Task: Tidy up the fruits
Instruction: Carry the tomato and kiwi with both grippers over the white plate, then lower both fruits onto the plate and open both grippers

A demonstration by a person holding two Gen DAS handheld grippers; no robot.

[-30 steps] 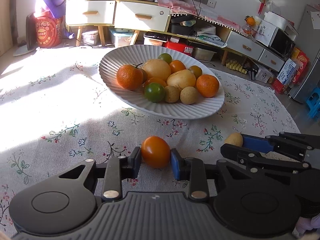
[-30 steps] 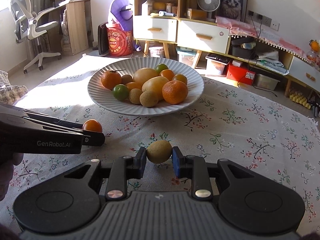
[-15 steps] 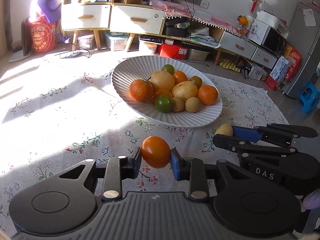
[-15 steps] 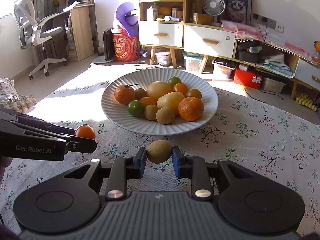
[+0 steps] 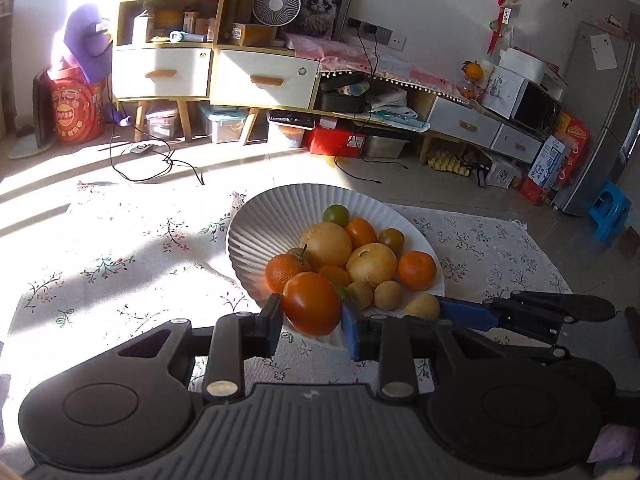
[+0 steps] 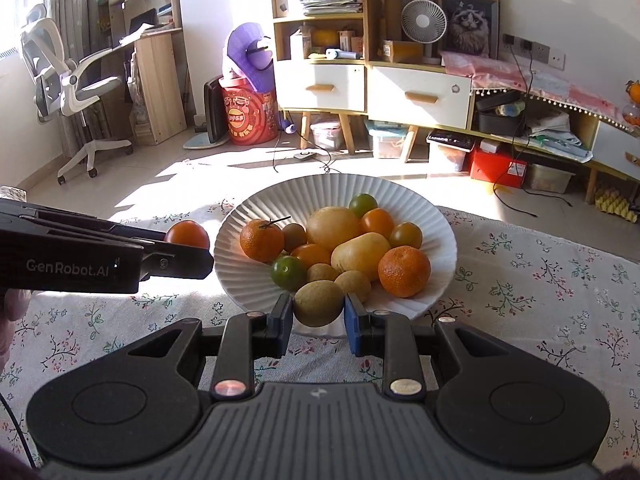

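A white ribbed plate (image 5: 260,236) (image 6: 440,236) holds several fruits: oranges, tomatoes, pears, kiwis. My left gripper (image 5: 310,322) is shut on an orange-red tomato (image 5: 312,303) and holds it in the air at the plate's near-left rim. It also shows in the right wrist view (image 6: 187,235), left of the plate. My right gripper (image 6: 318,316) is shut on a brown kiwi (image 6: 319,303) at the plate's near rim. In the left wrist view the right gripper's kiwi (image 5: 422,306) shows at the plate's near-right edge.
A floral tablecloth (image 6: 540,280) covers the table. Beyond its far edge lie the floor, cables, a cabinet with drawers (image 6: 372,88) and an office chair (image 6: 68,80).
Both grippers have lifted their fruits and moved forward to the plate's near rim. The tomato and the kiwi stay clamped.
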